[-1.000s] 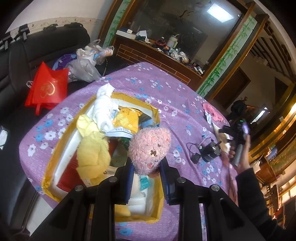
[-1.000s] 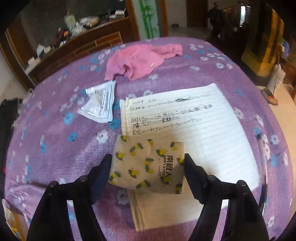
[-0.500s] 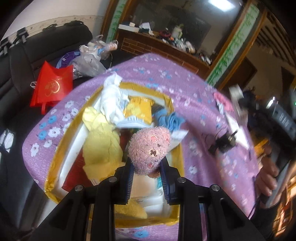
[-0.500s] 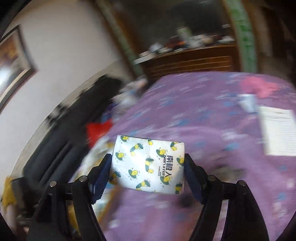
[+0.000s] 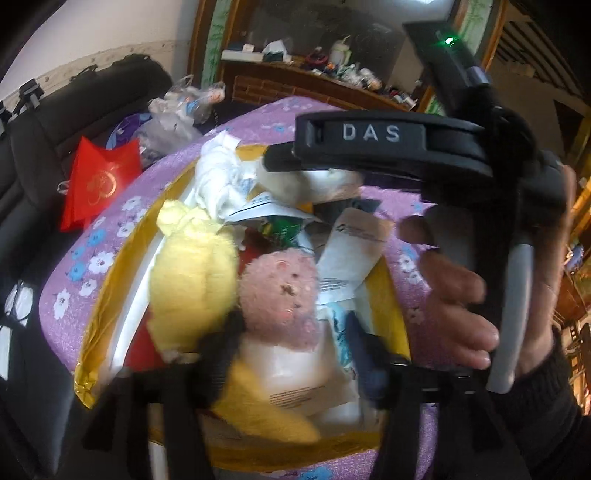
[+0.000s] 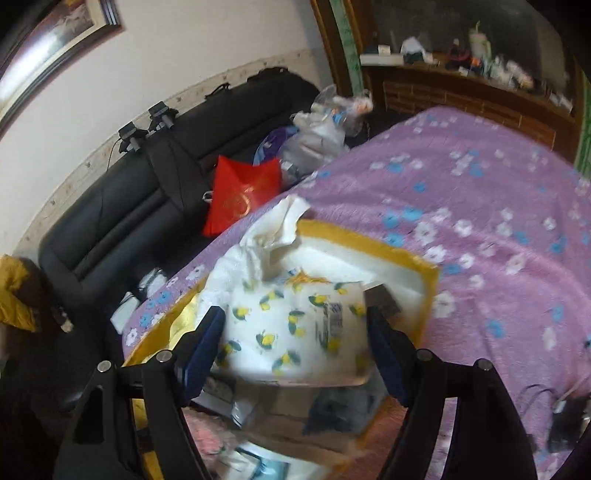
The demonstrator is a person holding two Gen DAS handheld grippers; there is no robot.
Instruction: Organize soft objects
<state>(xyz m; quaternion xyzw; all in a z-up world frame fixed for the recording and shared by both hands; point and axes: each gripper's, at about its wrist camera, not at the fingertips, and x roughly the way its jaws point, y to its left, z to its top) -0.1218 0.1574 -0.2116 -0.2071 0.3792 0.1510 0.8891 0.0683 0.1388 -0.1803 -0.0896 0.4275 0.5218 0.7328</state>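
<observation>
Already both grippers crowd over the heaped box point(image 5: 110, 295) on the table: the left gripper point(image 5: 295, 354), jaws opening, is releasing the pink plush point(image 5: 280, 295) inside, while the right gripper point(image 6: 295, 332) pinches the tissue pack point(image 6: 295, 325), and either could knock things out.

A home living room; black sofa point(image 6: 122, 206); framed picture point(image 6: 55, 33); cluttered wooden cabinet point(image 6: 461, 85).

Left gripper point(image 5: 295, 354) fingers motion-blurred, so we can't resolve pad contact with the pink plush point(image 5: 282, 299). Tissue pack point(image 6: 295, 325) print smeared and unreadable. Box point(image 6: 424, 288) contents at 6 o'clock are a blur.
</observation>
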